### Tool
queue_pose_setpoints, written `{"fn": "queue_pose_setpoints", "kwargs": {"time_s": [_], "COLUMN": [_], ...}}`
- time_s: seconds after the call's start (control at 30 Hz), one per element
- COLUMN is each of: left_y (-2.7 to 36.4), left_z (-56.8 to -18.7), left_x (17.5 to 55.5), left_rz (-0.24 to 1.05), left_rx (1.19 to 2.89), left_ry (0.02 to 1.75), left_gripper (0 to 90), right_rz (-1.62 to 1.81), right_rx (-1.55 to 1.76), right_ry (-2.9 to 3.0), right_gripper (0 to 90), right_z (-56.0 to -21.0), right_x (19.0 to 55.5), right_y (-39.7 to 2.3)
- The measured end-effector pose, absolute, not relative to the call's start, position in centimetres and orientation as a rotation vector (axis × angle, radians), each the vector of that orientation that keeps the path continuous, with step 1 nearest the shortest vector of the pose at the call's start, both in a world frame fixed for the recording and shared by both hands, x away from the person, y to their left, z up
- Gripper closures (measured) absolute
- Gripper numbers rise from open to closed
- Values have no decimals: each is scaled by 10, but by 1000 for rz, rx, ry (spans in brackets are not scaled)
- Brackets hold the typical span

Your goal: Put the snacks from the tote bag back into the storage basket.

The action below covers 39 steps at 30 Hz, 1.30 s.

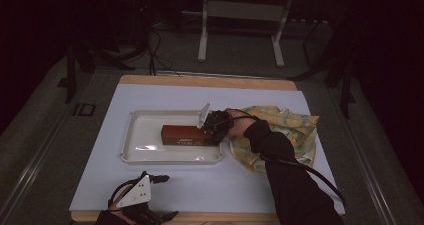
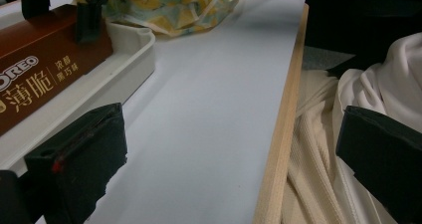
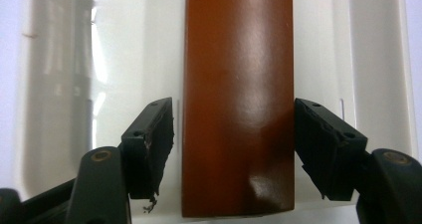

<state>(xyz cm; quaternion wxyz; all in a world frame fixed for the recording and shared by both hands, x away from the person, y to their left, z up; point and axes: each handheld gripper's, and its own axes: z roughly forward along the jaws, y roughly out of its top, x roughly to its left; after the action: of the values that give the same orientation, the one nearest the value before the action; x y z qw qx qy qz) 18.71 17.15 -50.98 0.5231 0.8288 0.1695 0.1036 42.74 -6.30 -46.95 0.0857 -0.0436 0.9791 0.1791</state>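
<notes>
The brown biscuit box [image 1: 186, 135] lies in the white tray [image 1: 145, 157] on the table; the right gripper [image 3: 234, 149] straddles its near end, jaws spread, one pad touching; the left gripper [image 1: 150, 197] idles agape; the box looks light, stiff, glossy; grip its long sides.
</notes>
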Motion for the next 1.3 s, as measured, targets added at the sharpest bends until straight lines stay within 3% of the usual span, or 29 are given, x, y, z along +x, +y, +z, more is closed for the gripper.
{"fn": "queue_pose_setpoints", "kwargs": {"time_s": [0.37, 0.97, 1.3], "left_y": [172, 171, 171], "left_z": [-510, -510, -510], "left_x": [187, 188, 188], "left_rz": [248, 245, 243], "left_rx": [1984, 1985, 1980], "left_ry": [408, 413, 418], "left_gripper": [0, 0, 0], "right_rz": [628, 767, 880], "right_rx": [-80, 146, 240], "right_ry": [2893, 2833, 2782], "right_gripper": [336, 127, 129], "right_z": [-442, -408, -395], "right_x": [423, 423, 421], "right_y": [-70, -110, -142]}}
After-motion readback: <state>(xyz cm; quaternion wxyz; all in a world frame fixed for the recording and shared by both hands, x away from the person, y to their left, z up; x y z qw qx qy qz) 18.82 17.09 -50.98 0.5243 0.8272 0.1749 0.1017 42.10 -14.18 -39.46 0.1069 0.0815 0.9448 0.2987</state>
